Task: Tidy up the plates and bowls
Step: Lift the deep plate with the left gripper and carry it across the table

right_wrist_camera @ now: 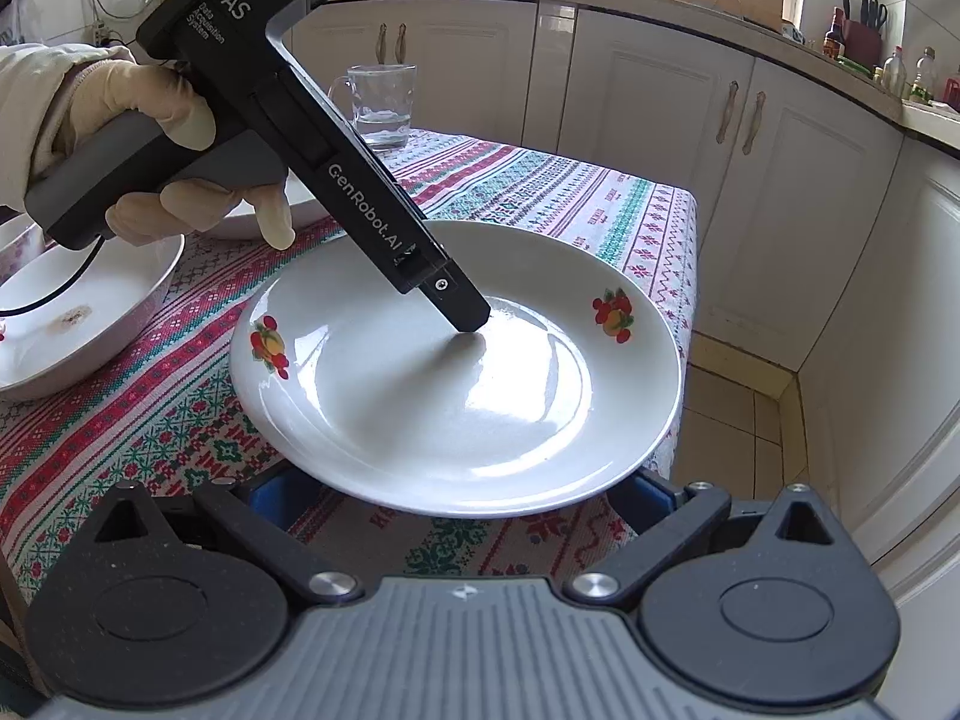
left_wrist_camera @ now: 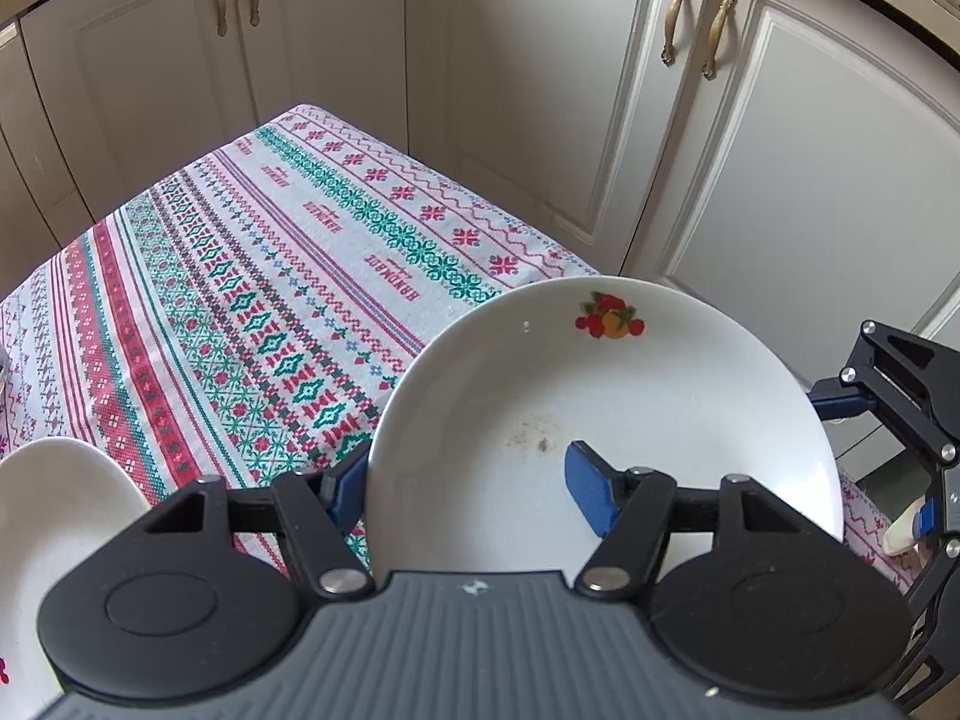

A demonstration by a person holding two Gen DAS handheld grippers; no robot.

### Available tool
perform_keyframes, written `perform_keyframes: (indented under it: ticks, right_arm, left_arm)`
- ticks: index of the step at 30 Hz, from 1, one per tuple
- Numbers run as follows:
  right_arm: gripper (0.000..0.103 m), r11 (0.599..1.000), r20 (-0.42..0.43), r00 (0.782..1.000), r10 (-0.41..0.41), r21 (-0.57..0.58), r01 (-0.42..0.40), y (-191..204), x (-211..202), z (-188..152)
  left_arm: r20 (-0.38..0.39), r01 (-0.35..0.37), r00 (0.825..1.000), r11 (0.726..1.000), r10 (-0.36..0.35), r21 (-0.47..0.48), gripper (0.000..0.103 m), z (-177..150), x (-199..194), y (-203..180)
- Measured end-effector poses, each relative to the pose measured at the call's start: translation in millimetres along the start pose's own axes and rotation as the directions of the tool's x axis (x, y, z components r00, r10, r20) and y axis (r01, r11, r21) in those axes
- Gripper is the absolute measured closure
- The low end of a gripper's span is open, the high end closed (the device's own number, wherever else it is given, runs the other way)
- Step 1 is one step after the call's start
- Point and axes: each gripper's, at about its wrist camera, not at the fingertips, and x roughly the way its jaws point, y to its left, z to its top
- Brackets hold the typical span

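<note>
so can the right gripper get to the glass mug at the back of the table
probably not directly: the plate sits right before the right gripper and its open jaws, and the left gripper slants across the line to the glass mug, so it would need to go around

Counter (right_wrist_camera: 540, 192) under patterned cloth (left_wrist_camera: 240, 276). Fruit-print plate (right_wrist_camera: 456, 384) at near corner; bowl (right_wrist_camera: 78, 324) beside plate; glass mug (right_wrist_camera: 381, 105) beyond plate.

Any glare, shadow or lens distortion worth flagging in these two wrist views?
Right wrist: window glare streaks the white fruit-print plate; the left gripper casts a soft shadow there. Left wrist: even light, cream cabinet doors bow from fisheye. Both sharp.
</note>
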Motion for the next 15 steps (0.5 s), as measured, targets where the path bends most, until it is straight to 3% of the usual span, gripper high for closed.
perform_keyframes:
  ticks: [3,15]
  right_arm:
    - [0.0,1.0,-0.003,1.0,-0.006,0.004,0.006,1,-2,0]
    - [0.0,0.998,0.022,0.998,-0.055,0.016,0.055,22,-40,-3]
  left_arm:
    - [0.007,-0.006,1.0,1.0,0.006,0.002,0.023,-2,-4,-3]
    - [0.151,-0.041,0.988,0.999,0.04,0.002,0.015,-21,-74,-17]
